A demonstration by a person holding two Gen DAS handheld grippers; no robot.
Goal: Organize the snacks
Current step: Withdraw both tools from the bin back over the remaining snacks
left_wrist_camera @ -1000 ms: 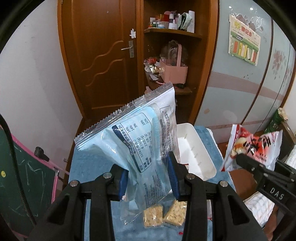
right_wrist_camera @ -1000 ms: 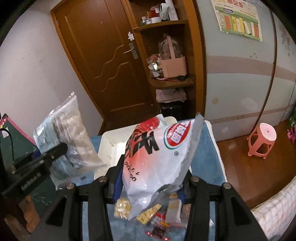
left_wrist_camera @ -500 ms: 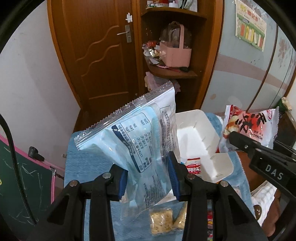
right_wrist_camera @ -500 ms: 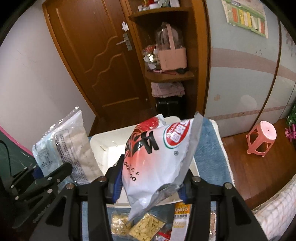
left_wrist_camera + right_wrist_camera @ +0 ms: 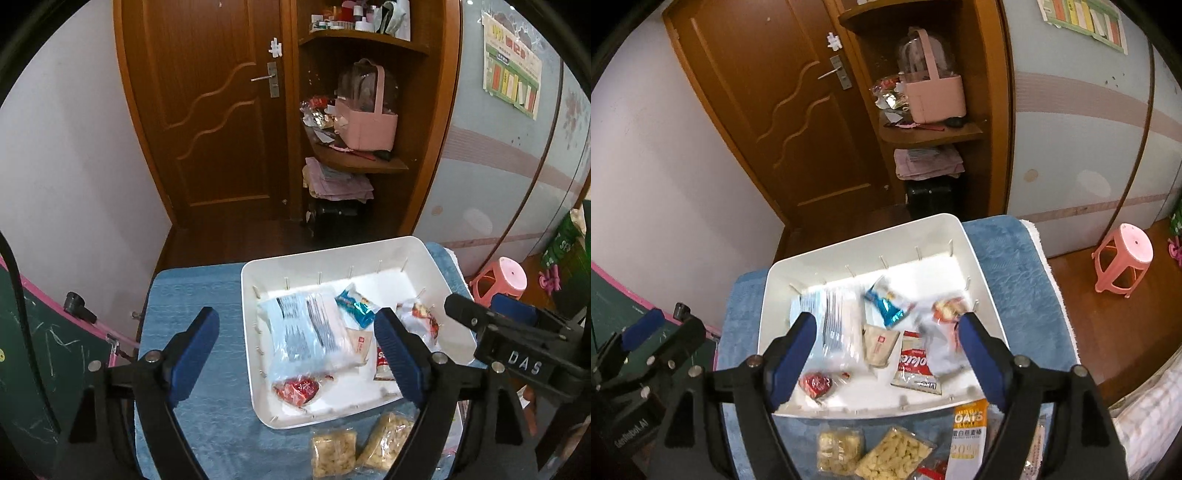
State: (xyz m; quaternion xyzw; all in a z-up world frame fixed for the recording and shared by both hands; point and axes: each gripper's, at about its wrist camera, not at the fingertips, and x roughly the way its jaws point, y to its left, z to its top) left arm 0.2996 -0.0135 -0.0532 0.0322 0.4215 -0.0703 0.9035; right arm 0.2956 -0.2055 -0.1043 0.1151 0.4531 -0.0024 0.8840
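A white tray [image 5: 246,314] [image 5: 764,314] stands on the blue cloth. My left gripper [image 5: 295,350] hovers above its near left part, jaws opening and touching nothing. The blue-and-white bag [image 5: 306,336] [image 5: 831,317] lies loose in the tray below it. My right gripper [image 5: 888,350] is over the tray too, jaws opening and empty. The red-and-white bag [image 5: 945,332] [image 5: 417,321] sits blurred in the tray's right part. A blue foil pack [image 5: 356,302], a small red pack [image 5: 297,391] and a beige sachet [image 5: 879,345] also lie inside.
In front of the tray lie two clear cracker packs [image 5: 840,448] [image 5: 894,458] and an oats bar [image 5: 967,432]. A green chalkboard [image 5: 33,362] stands at the left and a pink stool [image 5: 1123,262] on the floor at the right. Behind the table are a door and shelves.
Both grippers came down over the tray and opened. The blue-and-white bag left the left jaws and the red-and-white bag left the right jaws; both now lie in the tray.
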